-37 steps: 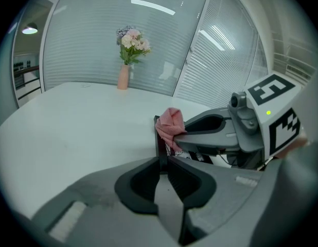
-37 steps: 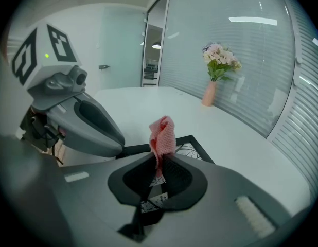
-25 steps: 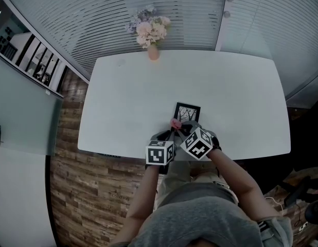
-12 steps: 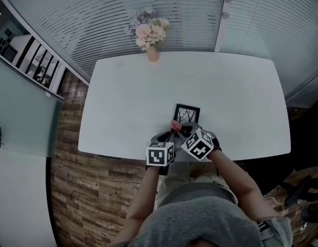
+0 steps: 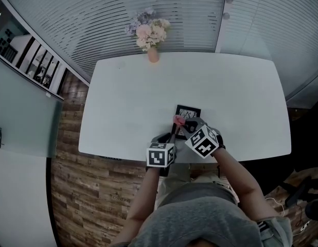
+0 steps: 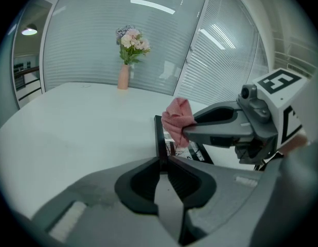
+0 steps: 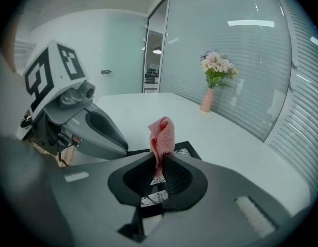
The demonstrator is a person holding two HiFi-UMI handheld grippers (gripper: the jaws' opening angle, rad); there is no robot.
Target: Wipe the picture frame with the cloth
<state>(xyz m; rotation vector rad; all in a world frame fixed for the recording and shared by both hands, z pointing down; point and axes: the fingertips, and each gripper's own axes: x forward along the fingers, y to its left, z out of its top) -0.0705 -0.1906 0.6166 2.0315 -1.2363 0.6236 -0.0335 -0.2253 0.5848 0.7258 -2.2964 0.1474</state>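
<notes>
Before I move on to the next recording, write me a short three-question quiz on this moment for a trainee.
1. True or false: the right gripper is shut on the pink cloth.
2. What is the left gripper clamped on? A: the cloth. B: the edge of the picture frame. C: nothing.
3. Fill in: seen from the person, the vase of flowers stands at the ___ edge of the table.

Key: 1 true; 2 B; 3 far.
</notes>
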